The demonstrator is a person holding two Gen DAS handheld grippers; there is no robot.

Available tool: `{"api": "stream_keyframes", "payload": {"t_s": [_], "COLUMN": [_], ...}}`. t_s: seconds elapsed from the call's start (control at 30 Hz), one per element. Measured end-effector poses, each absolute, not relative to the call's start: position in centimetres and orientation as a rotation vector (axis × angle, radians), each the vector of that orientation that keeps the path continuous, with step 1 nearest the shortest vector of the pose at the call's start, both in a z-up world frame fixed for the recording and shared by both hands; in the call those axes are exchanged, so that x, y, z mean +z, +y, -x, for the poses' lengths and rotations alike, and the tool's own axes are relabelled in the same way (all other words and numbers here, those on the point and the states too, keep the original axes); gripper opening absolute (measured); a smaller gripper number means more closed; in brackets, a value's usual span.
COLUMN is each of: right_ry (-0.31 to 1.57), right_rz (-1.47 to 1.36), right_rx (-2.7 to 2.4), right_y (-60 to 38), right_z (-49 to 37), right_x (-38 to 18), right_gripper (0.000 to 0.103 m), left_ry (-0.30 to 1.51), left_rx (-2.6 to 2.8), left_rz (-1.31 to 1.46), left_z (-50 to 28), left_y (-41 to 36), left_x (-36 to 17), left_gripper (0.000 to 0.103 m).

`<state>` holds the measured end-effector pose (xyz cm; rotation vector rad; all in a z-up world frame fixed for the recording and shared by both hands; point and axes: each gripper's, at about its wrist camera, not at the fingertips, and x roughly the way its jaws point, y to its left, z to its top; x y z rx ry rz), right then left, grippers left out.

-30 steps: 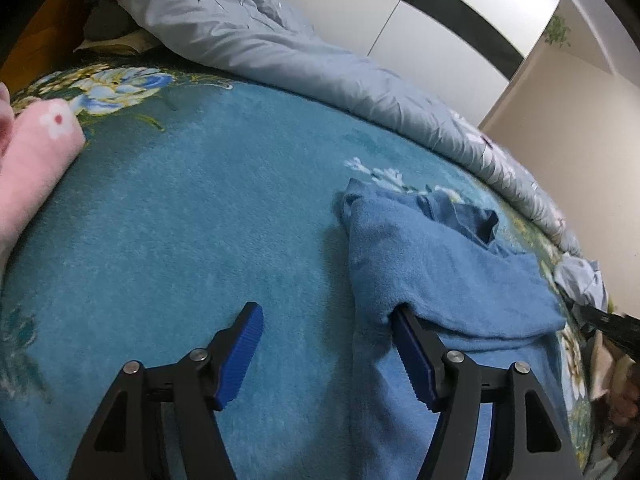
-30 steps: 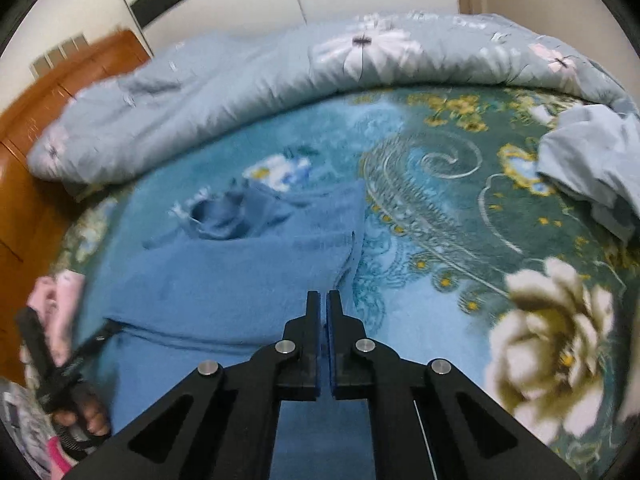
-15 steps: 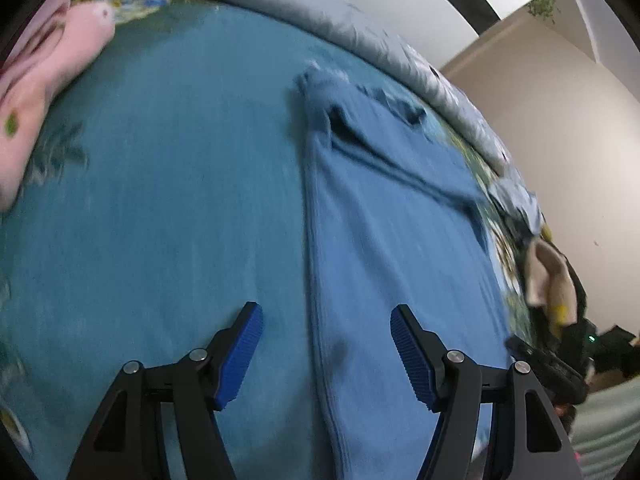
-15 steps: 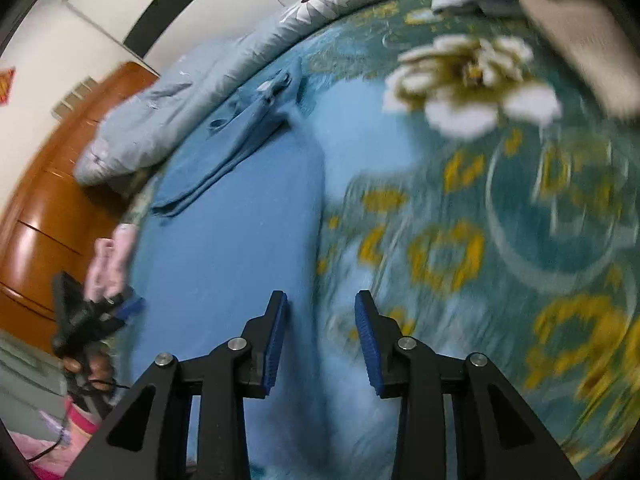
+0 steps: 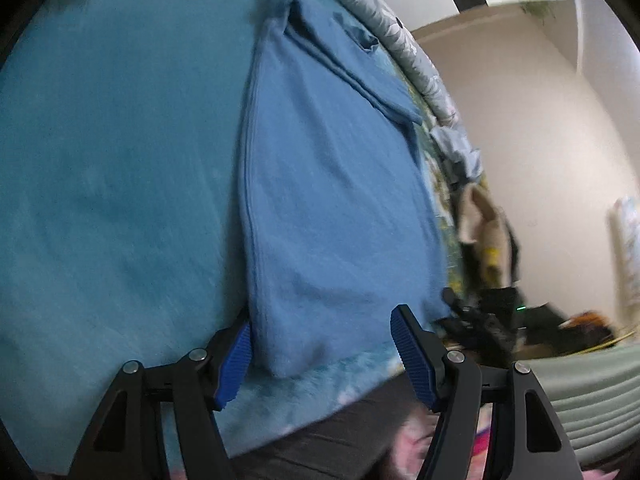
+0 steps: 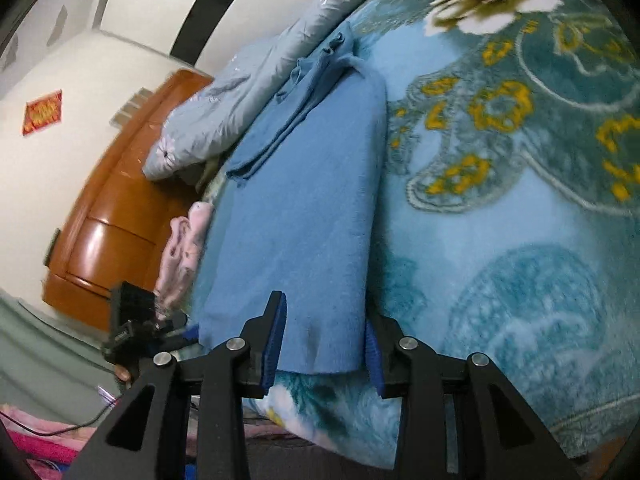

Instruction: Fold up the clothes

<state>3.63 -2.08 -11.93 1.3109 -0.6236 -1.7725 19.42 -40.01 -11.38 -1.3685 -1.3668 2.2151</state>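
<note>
Both claws released at the hem of the soft, limp blue shirt.
Left gripper and right gripper straddle its 6 o'clock corners; pinch there.

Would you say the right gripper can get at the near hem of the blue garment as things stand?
Probably yes: the right gripper is open with the hem of the blue garment lying between its jaws, and nothing lies over it.

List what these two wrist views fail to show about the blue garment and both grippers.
- Left wrist view: the blue garment hides the left gripper's left pad; contact cannot be told.
- Right wrist view: the hem covers the right gripper's right pad; both sets of jaws stand open.
- Both views: motion blur hides fabric detail.
- Left wrist view: the dark device is too blurred to identify.
</note>
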Motion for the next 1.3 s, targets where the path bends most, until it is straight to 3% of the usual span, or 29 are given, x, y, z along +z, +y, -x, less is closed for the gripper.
{"api": "stream_keyframes", "payload": {"t_s": [0.17,0.37,0.5,0.77,1.03,1.3], "right_ry": [-0.753,-0.929,-0.999,-1.026,-0.849,-0.718], "right_rz": [-1.277,-1.161,-1.069,-1.177,-1.233,-1.300], "right_rx": [-1.750,-1.641,-1.616,-1.631,-1.924,-1.864], "right_y": [-2.4,-1.5,0.3,0.1,2.2,-0.6], "right_z": [-2.2,-2.2,-2.5,-2.0,-1.3,-0.8], "right_x": [-12.3,-11.9,-11.0,-13.1,-11.4,-11.6], "right_gripper": [0.037,0.040,0.040,0.041,0.041,0.041], "left_ry": [-1.467,-1.527,-1.547,-1.555,-1.558,-1.553], "left_rx": [2.185,2.187,2.180,2.178,2.180,2.190], "left_rz": [1.291,1.284,1.281,1.275,1.280,1.284], "left_z": [-19.5,-19.9,-19.6,-19.3,-19.0,-19.1], "left_y": [-40.3,-40.9,-40.9,-40.8,-40.9,-41.0], "left_x": [-11.6,-12.3,-12.7,-12.9,-13.0,-13.0], "left_gripper": [0.066,0.035,0.034,0.034,0.034,0.034]}}
